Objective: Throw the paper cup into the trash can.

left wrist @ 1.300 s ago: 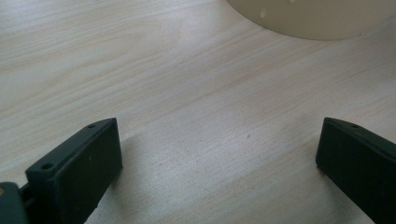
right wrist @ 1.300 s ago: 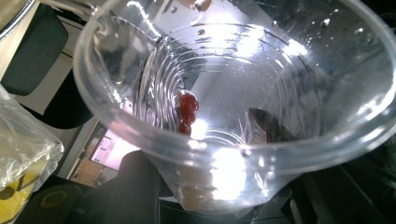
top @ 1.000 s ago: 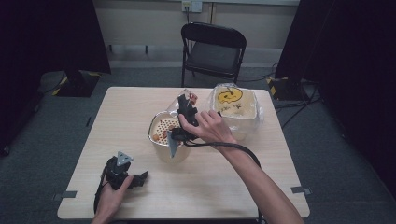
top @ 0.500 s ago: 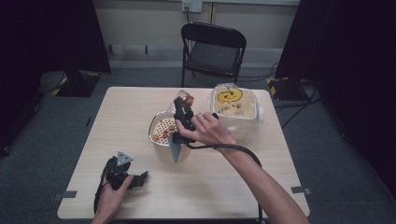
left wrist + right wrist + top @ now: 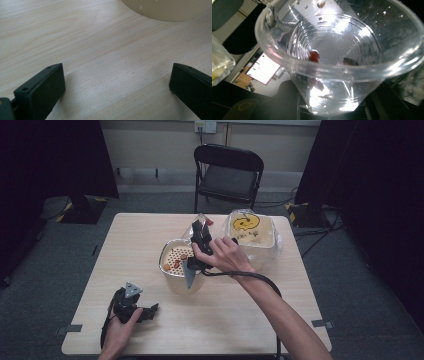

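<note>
My right gripper (image 5: 201,234) is shut on a clear plastic cup (image 5: 199,223), which it holds tipped over a cream perforated strainer bowl (image 5: 172,276) in the middle of the table. In the right gripper view the cup (image 5: 342,75) is wet inside and one red berry (image 5: 314,55) clings to its wall. A few red and orange pieces (image 5: 176,264) lie in the strainer. My left gripper (image 5: 150,311) rests on the table near the front left. Its jaws stand wide apart in the left gripper view (image 5: 117,85), with only bare wood between them.
A clear-wrapped tub with a yellow smiley face (image 5: 250,234) stands just right of the strainer. A black folding chair (image 5: 227,175) is behind the table's far edge. The strainer bowl's cream wall (image 5: 170,10) lies ahead of the left jaws.
</note>
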Motion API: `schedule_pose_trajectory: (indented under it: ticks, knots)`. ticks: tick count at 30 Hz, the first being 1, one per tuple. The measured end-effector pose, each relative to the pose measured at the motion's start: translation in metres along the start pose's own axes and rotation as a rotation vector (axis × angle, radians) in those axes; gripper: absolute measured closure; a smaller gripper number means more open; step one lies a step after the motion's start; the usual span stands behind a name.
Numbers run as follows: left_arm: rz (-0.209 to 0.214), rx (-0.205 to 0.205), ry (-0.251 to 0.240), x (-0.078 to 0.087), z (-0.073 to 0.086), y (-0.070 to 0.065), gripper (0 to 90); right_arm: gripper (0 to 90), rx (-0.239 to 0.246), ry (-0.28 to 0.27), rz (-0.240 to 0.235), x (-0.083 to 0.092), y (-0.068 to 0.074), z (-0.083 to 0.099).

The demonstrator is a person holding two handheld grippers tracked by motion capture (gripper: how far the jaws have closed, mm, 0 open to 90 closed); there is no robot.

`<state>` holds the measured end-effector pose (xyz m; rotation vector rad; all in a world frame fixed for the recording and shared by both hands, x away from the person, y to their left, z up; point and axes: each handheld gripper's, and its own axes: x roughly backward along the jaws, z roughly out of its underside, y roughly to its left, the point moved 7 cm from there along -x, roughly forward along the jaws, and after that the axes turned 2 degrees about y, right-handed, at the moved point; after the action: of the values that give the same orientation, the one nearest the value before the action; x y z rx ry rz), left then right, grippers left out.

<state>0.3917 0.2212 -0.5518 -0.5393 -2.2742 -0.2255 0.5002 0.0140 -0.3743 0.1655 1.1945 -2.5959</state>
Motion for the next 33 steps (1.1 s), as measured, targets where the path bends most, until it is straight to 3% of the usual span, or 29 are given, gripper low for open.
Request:
schedule_pose_trajectory:
  ticks: [5, 13, 16, 20, 22, 24, 33]
  knots:
    - [0.001, 0.0, 0.0, 0.0, 0.0, 0.0, 0.0, 60.2, -0.087, 0.004, -0.049, -0.002, 0.005, -0.001]
    - [0.002, 0.004, -0.002, 0.0, 0.0, 0.0, 0.0, 60.0, -0.608, 0.02, -0.313, -0.014, 0.014, 0.016]
    - [0.002, 0.005, -0.003, 0.0, 0.0, 0.0, 0.0, 59.9, -0.74, 0.015, -0.378, -0.015, 0.015, 0.018]
    - [0.0, 0.002, -0.003, 0.0, 0.0, 0.0, 0.0, 59.8, -0.863, -0.013, -0.449, -0.015, 0.018, 0.017]
    - [0.0, 0.002, -0.003, 0.0, 0.0, 0.0, 0.0, 59.8, -0.969, -0.016, -0.508, -0.014, 0.019, 0.02]
    - [0.0, 0.002, -0.003, 0.0, 0.0, 0.0, 0.0, 59.8, -1.117, -0.011, -0.573, -0.014, 0.02, 0.026]
    - [0.002, 0.007, -0.005, 0.0, 0.0, -0.001, 0.0, 59.3, -1.633, -0.086, -0.803, -0.02, 0.025, 0.056]
